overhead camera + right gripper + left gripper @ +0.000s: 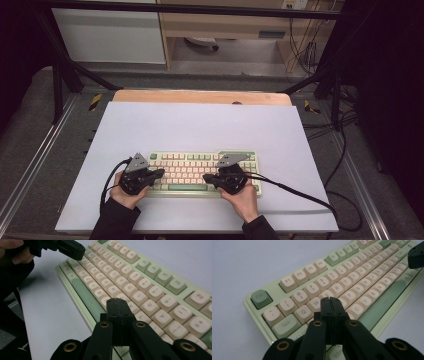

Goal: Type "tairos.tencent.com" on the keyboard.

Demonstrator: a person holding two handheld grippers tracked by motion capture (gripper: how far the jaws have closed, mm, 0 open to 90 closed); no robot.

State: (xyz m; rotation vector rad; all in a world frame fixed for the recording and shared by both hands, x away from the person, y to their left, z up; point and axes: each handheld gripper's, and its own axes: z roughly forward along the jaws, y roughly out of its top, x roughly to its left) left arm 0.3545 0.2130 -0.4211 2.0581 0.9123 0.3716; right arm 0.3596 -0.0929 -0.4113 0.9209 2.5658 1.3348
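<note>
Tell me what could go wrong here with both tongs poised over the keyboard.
The shut left tongs have a tip about as broad as one key, so they might press two neighbours on the keyboard at once. The right tongs sit low over the letter rows; a small drift could hit the wrong key.

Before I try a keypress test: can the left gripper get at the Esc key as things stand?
Probably yes. The left gripper, jaws shut, hovers over the letter rows of the keyboard, and the green Esc key sits at the near corner with bare keys between them. The right gripper is over the other end.
</note>
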